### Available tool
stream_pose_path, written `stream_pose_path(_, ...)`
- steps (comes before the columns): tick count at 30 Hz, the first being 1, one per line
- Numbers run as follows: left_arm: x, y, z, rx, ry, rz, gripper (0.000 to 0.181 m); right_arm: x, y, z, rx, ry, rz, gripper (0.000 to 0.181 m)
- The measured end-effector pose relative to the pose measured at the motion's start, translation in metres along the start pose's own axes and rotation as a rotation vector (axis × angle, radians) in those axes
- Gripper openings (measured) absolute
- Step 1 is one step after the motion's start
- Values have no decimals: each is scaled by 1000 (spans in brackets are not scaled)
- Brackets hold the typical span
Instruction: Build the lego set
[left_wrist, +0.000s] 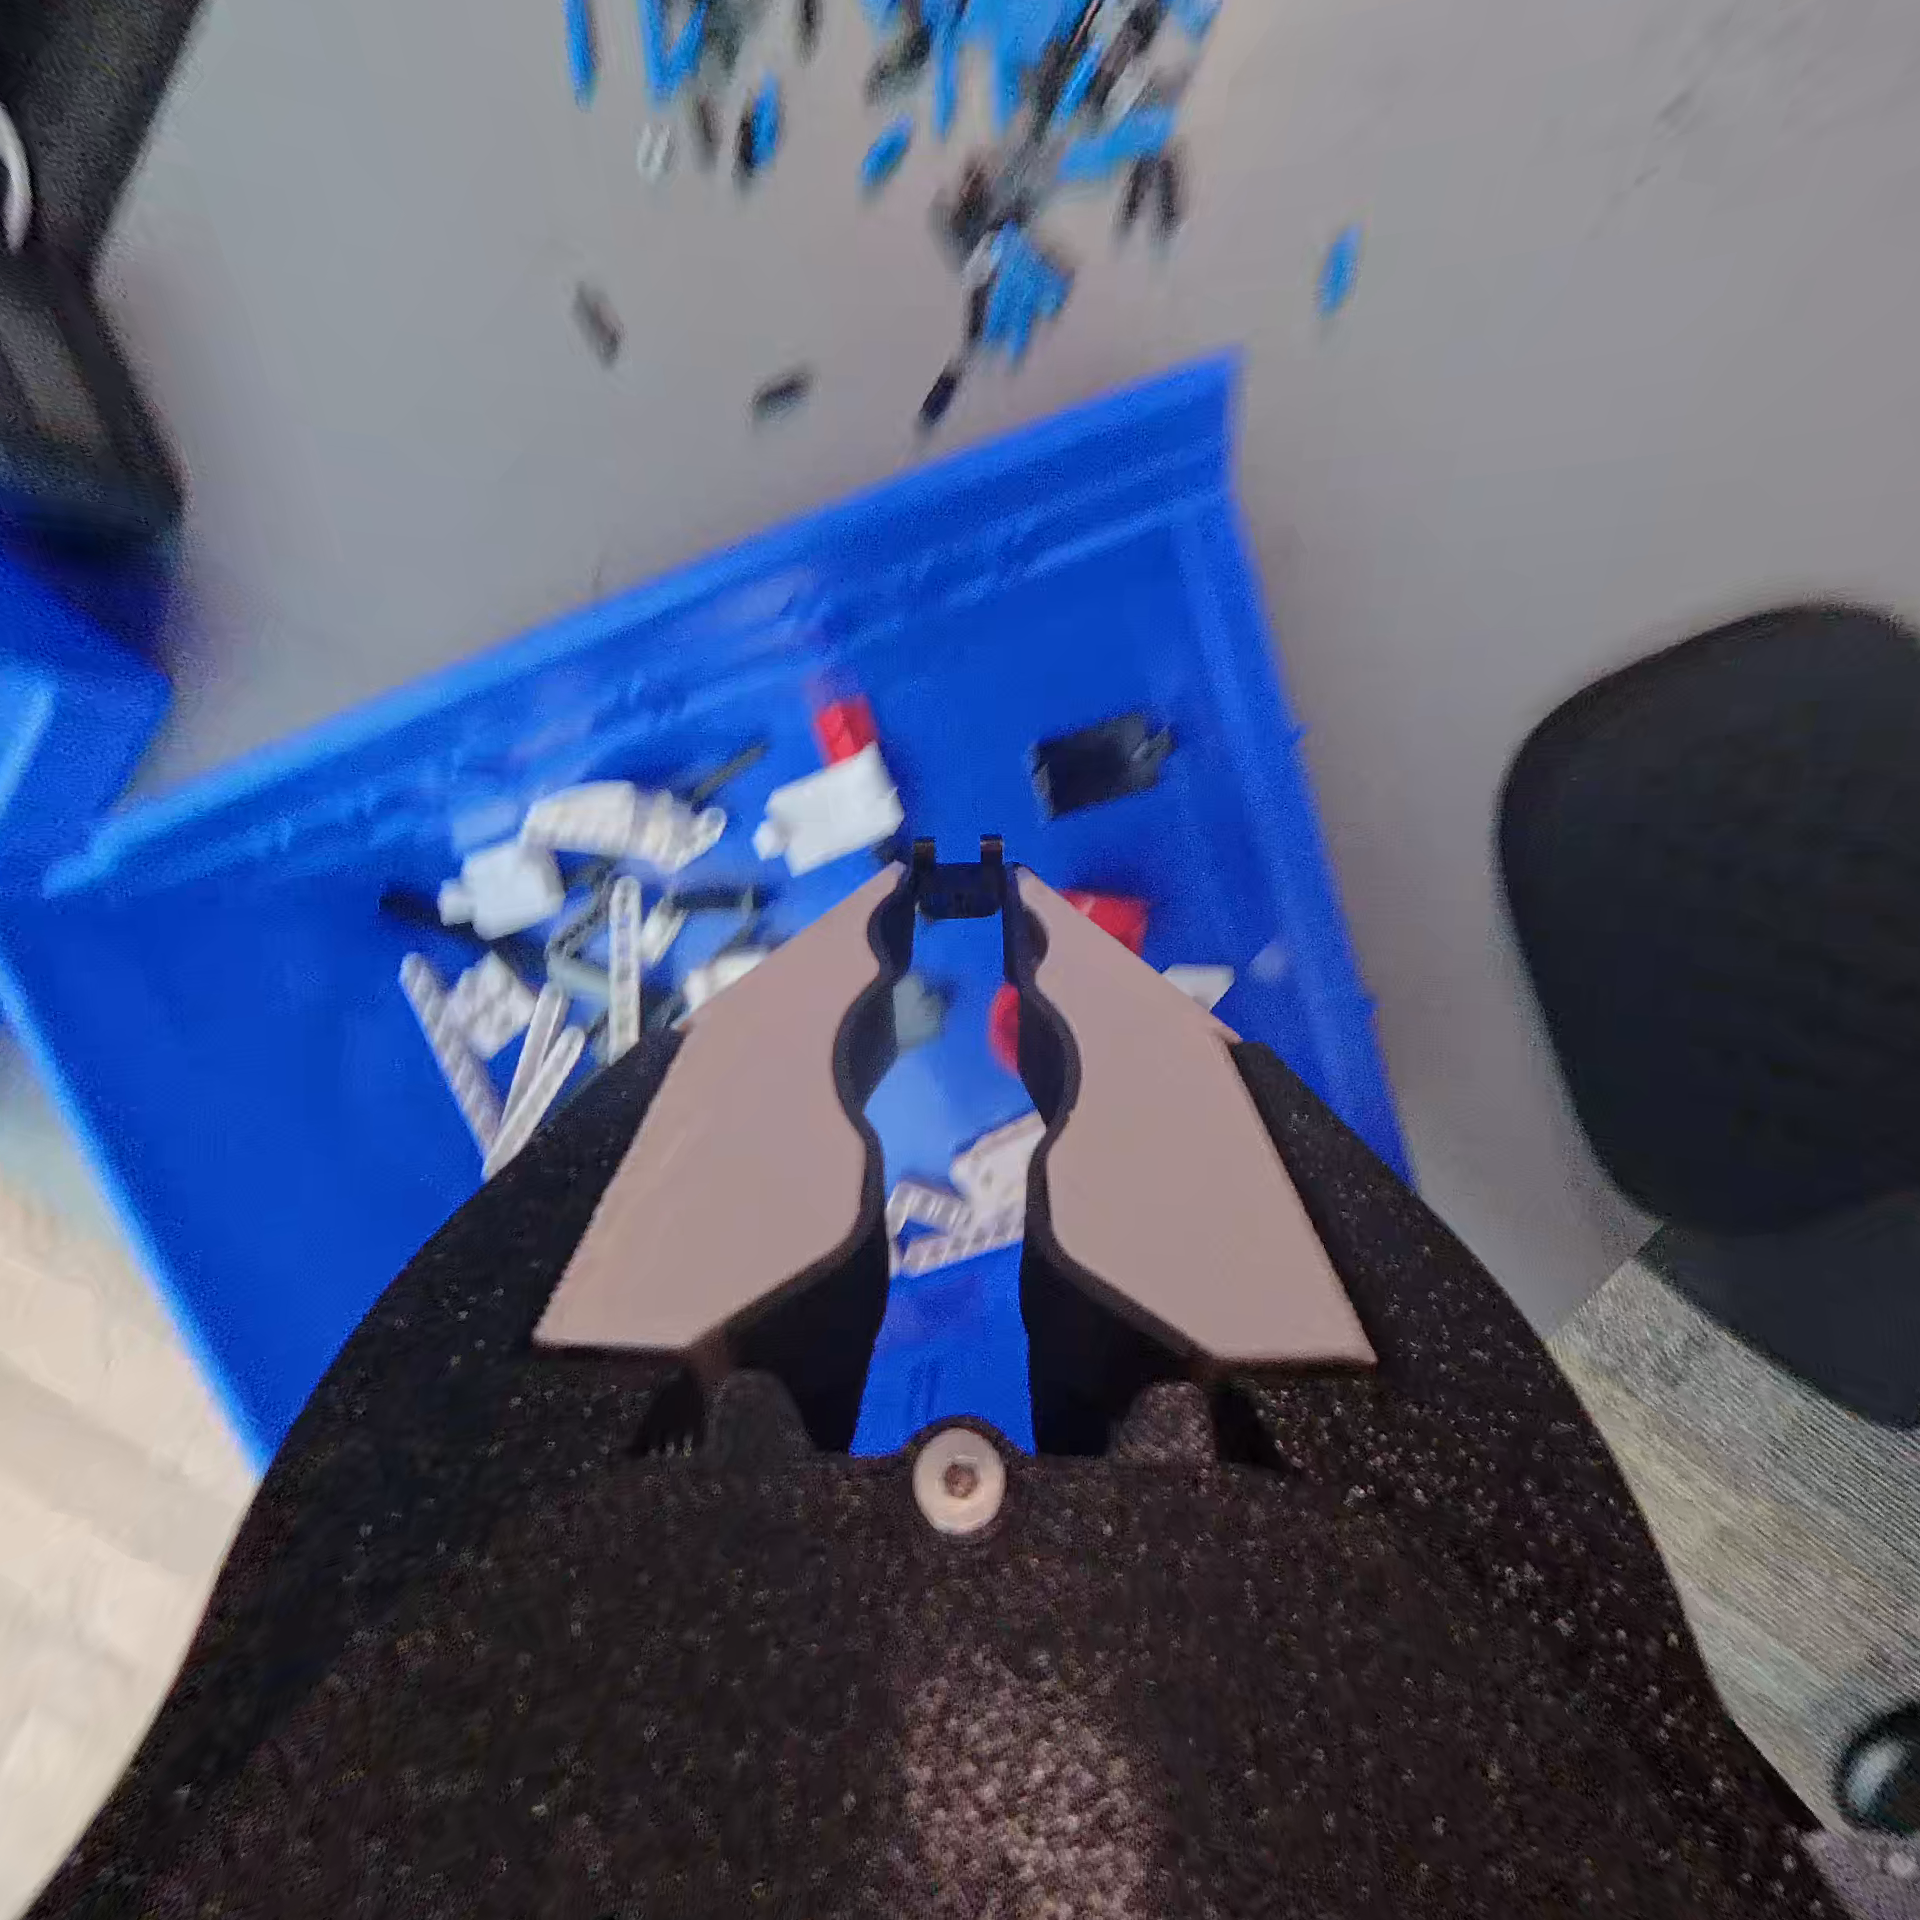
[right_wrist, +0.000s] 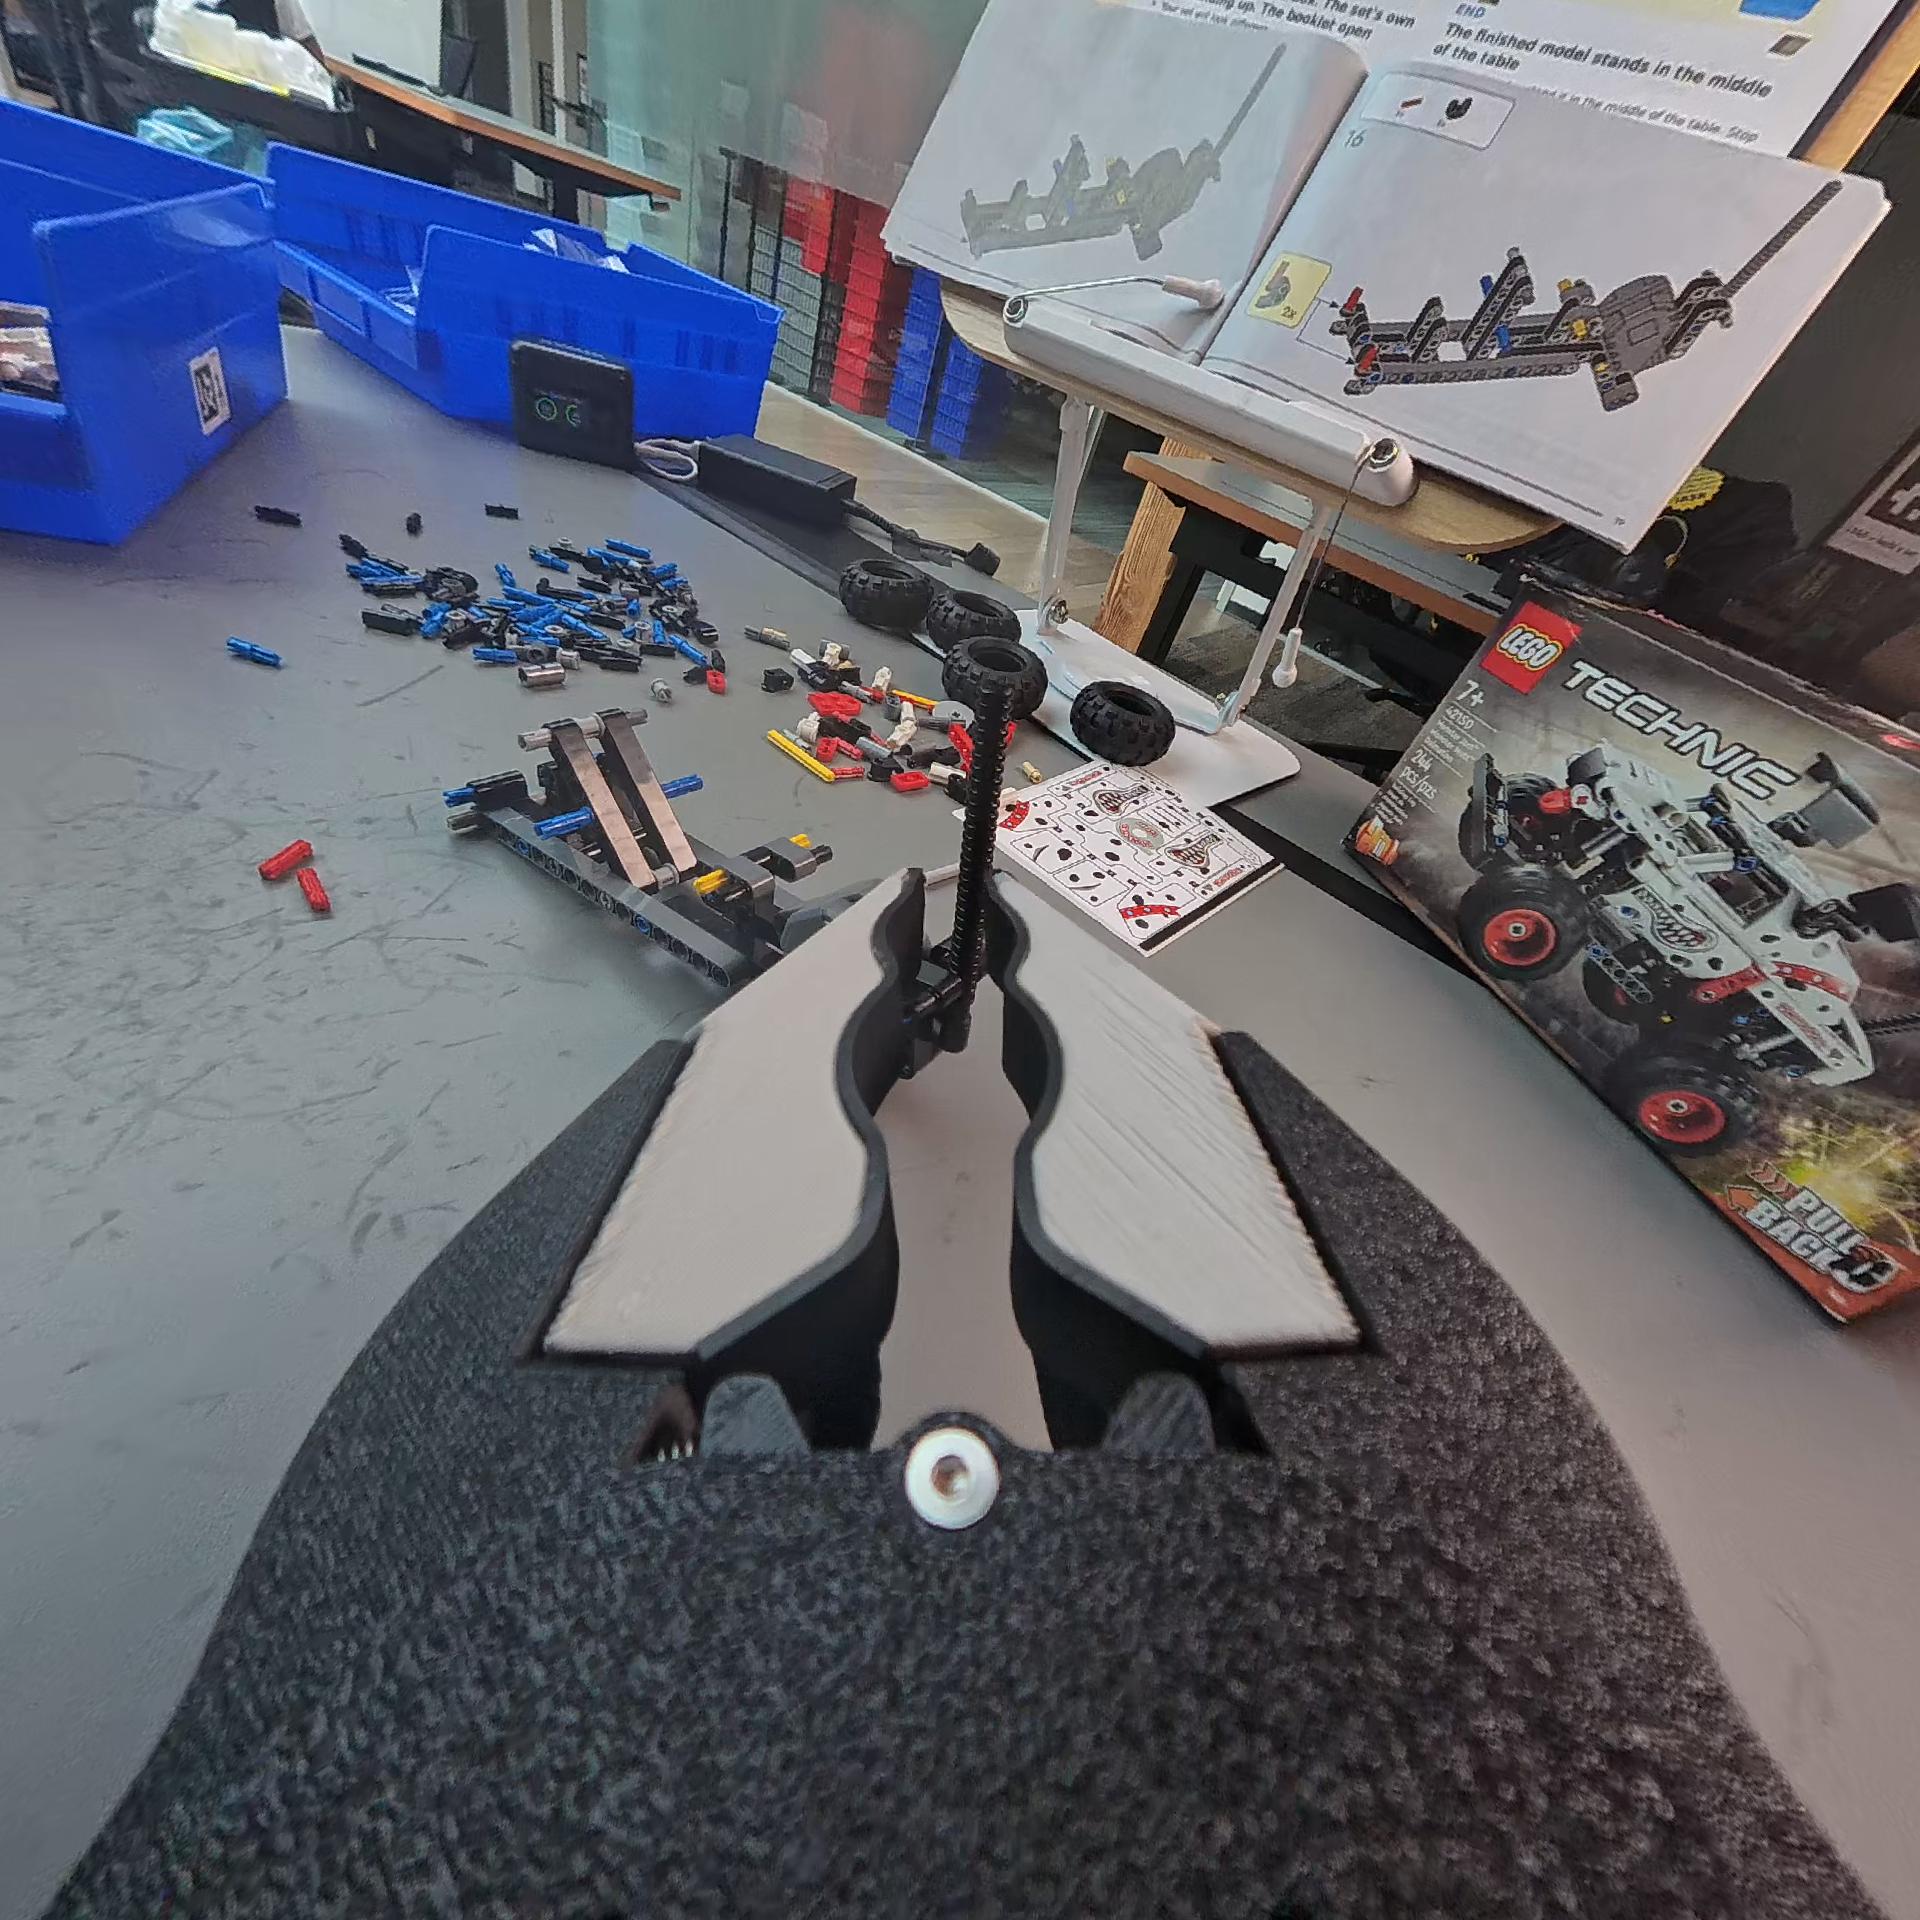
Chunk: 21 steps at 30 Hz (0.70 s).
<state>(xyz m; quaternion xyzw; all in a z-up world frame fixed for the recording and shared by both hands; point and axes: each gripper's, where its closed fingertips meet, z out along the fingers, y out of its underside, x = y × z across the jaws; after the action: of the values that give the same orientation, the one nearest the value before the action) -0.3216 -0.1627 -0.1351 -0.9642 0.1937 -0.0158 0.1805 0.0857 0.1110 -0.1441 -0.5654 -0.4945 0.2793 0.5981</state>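
The left gripper (left_wrist: 956, 883) was clamped on a small black forked piece (left_wrist: 957, 885), pinched at the very fingertips above the blue bin (left_wrist: 1039, 499) of white, red and black parts. That view was smeared by motion, so the piece's exact shape could not be made out. The right gripper (right_wrist: 956, 935) was closed on the rear end of the chassis frame (right_wrist: 634, 842), where a black ridged antenna (right_wrist: 982, 831) rose upright between its fingers; the frame ran away to the left along the grey table (right_wrist: 208, 1039), its blue pins and grey beams facing up

Farther out lay the scatter of blue and black pins (right_wrist: 561, 613), two loose red pins (right_wrist: 296, 873), four black tyres (right_wrist: 992, 675), the sticker sheet (right_wrist: 1132, 852), the set's box (right_wrist: 1662, 935) at right, and the open instruction booklet (right_wrist: 1507, 260) on its stand

Judging by this, the step in hand was fetching a small connector from the bin for the frame, which was only partly built: no wheels or body panels were on it. The next move would call for carrying the piece across to the frame, turning it to match the booklet's drawing, and pressing it home while the right gripper braced the frame against the push
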Motion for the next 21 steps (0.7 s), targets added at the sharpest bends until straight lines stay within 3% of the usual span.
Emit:
stream_pose_path(2,55,-57,1,175,57,104,17,-1,0,1,-1,-4,-4,10)
stream_pose_path(4,110,-99,22,260,88,158,18,0,-1,0,5,4,-6,10)
stream_pose_path(6,160,-129,55,312,134,160,18,5,-3,-3,24,31,6,12)
stream_pose_path(9,217,-151,106,320,222,176,18,15,-3,-6,34,60,44,17)
stream_pose_path(13,244,-162,146,278,239,224,18,7,-10,-10,79,-14,64,22)
stream_pose_path(18,255,-163,160,249,241,266,18,-41,-23,-20,123,-339,78,32)
stream_pose_path(21,254,-167,160,273,236,252,27,-47,-24,-23,114,-372,61,42)
